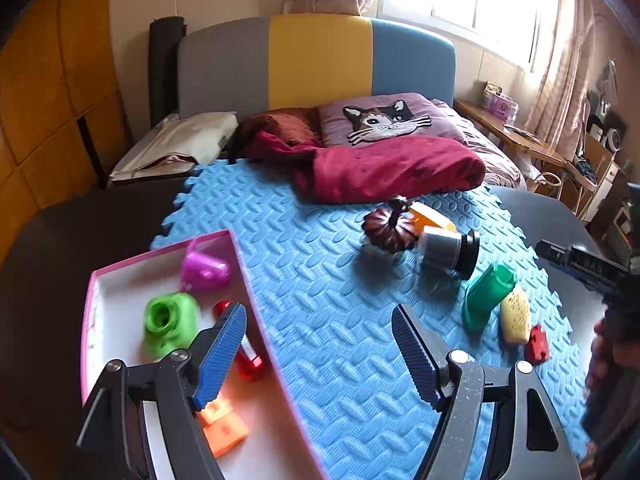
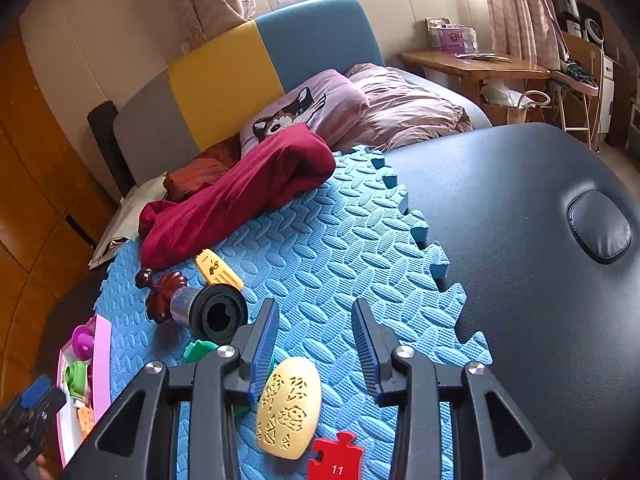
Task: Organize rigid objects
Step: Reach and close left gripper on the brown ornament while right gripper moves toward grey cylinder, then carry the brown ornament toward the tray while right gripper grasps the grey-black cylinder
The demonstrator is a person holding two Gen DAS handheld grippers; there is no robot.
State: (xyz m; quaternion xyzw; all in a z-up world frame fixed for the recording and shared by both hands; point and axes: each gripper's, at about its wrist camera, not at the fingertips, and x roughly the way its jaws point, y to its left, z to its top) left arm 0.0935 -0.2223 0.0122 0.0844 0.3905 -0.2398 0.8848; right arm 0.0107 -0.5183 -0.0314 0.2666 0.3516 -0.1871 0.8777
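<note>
Pink box (image 1: 256, 304), four toys inside

bare blue mat (image 1: 320, 300) centre, toys right

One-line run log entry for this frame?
left gripper: open, empty | right gripper: open over yellow oval | pink tray: partly filled

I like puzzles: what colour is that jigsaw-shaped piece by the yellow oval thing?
Red, with a white "11" printed on it: the puzzle piece shows best in the right wrist view.
</note>
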